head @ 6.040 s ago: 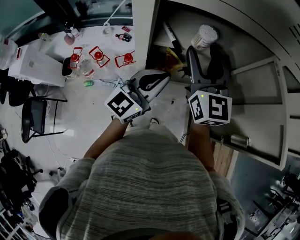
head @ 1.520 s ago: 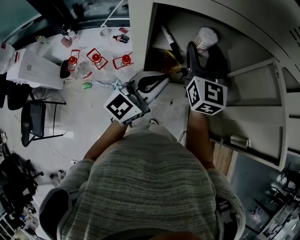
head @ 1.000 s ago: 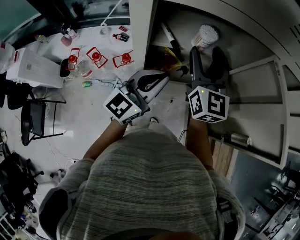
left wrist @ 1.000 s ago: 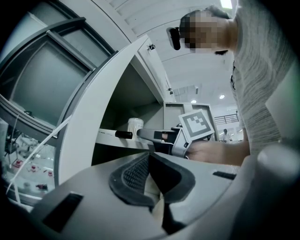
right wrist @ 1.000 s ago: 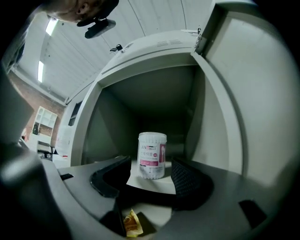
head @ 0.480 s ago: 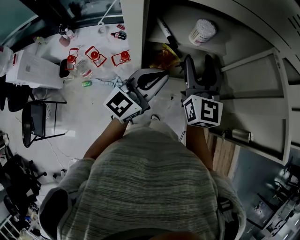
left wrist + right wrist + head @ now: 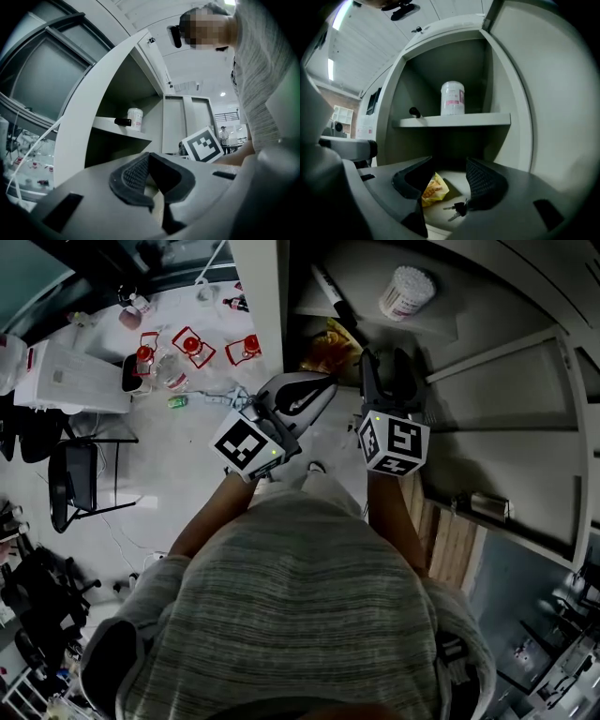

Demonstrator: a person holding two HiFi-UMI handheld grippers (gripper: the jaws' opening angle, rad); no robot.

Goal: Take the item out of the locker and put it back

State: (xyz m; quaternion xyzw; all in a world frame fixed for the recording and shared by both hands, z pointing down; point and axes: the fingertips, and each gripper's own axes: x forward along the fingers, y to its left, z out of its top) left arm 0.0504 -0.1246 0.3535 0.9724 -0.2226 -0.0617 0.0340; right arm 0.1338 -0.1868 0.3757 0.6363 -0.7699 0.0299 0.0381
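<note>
Right gripper (image 7: 444, 180) jaws apart, just closing slightly on nothing, facing yellow packet (image 7: 433, 189) and keys (image 7: 458, 209) in locker (image 7: 454, 120); left gripper (image 7: 152, 174) jaws together, empty.

Yellow packet (image 7: 433, 190) — crumpled, lower locker (image 7: 512, 140) compartment, keys (image 7: 458, 209) beside

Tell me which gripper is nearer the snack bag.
Right. The right gripper points at the snack bag just ahead, its empty jaws having just closed a little; the left gripper sits outside the locker, farther back.

The head view looks steeply down. Both gripper views face into the locker (image 7: 440, 65) from nearby, sharing its shelved white bottle (image 7: 453, 98).
</note>
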